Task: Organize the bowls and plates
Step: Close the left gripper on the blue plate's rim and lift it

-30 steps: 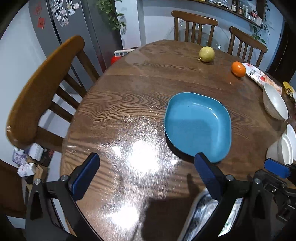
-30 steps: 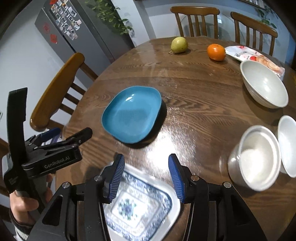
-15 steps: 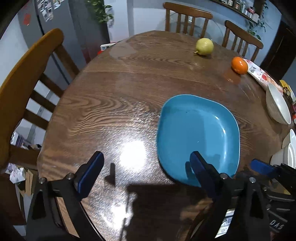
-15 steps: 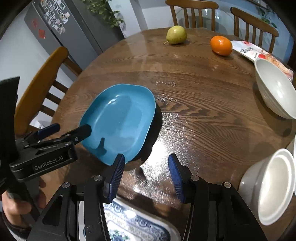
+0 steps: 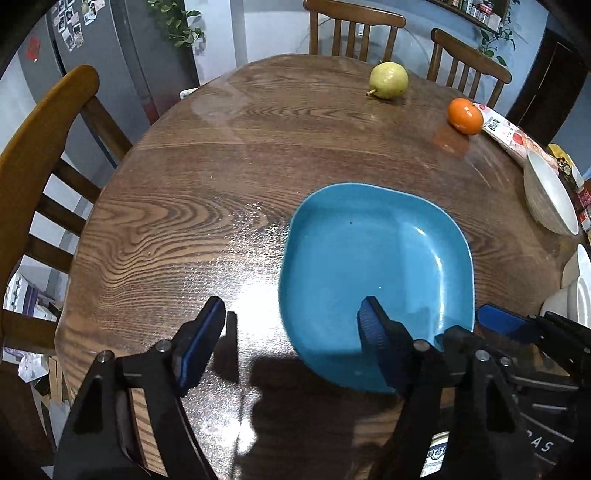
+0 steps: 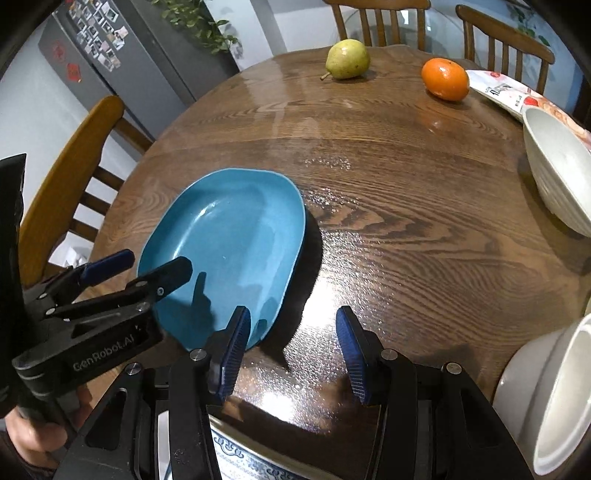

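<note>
A blue square plate (image 5: 376,273) lies on the round wooden table (image 5: 207,192); it also shows in the right wrist view (image 6: 229,251). My left gripper (image 5: 291,350) is open, its right finger over the plate's near left edge, its left finger over bare table. My right gripper (image 6: 291,347) is open and empty, just right of the plate's near corner. A blue-and-white patterned plate (image 6: 243,461) lies under the right gripper at the table's near edge. White bowls stand at the right: a large one (image 6: 557,173) and a nearer one (image 6: 546,398).
A pear (image 6: 347,59), an orange (image 6: 445,79) and a snack packet (image 6: 502,92) lie at the far side of the table. Wooden chairs stand at the left (image 5: 40,155) and behind (image 5: 354,29). A grey fridge (image 6: 122,62) is at the back left.
Both grippers have moved forward over the table toward the blue plate. The left gripper's right finger now reaches over the plate's near edge. The patterned plate has slid almost out of view beneath them.
</note>
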Demonstrator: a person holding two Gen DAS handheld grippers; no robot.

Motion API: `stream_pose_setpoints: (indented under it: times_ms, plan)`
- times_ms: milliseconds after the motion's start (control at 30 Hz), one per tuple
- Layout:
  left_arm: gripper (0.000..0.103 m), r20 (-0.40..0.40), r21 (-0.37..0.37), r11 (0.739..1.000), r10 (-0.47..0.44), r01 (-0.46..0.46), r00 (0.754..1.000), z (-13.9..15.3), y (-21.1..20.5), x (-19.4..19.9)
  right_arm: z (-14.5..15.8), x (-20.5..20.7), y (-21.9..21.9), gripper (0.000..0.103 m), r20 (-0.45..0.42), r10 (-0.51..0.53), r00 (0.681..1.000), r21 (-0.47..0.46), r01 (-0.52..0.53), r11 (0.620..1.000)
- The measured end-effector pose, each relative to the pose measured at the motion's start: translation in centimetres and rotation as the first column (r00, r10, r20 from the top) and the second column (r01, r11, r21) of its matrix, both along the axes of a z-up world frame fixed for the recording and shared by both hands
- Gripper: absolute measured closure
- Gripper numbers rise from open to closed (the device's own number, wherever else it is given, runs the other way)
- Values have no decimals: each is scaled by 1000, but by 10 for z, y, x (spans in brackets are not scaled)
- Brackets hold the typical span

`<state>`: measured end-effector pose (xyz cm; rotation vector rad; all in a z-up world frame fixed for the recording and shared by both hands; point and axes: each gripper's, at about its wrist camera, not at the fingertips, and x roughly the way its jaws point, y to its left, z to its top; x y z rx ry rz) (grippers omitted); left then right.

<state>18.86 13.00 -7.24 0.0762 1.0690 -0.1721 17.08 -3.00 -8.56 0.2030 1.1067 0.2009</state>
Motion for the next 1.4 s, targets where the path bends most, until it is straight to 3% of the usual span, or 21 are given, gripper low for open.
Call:
stream_pose_setpoints:
  times_ms: [233, 400, 733, 800, 1033, 1400]
  plan:
    - [37, -5, -6, 1000, -6, 6, 1000, -1, -2, 2, 0, 4, 5, 53, 0, 9, 1000, -8, -9, 1000]
    - [50, -21, -12, 1000, -2, 1, 1000, -5, -2, 4, 0, 6, 7, 53, 6, 19, 1000, -17, -19, 1000]
    - [70, -33, -44, 999, -19, 18, 999, -8, -7, 6, -3, 10, 10, 83, 15, 59, 998, -29, -59, 998]
    - [71, -33, -51, 998, -24, 22, 999, -8, -9, 6, -4, 10, 12, 88, 12, 71, 997, -20, -70, 997]
    - [79, -29, -65, 998, -7, 5, 1000, -8, -5, 7, -3, 11, 13, 89, 11, 75, 997, -16, -75, 997]
    - [80, 25, -55, 998, -23, 25, 999, 13, -13, -9, 13, -2, -3, 90, 35, 40, 999, 43, -42, 998]
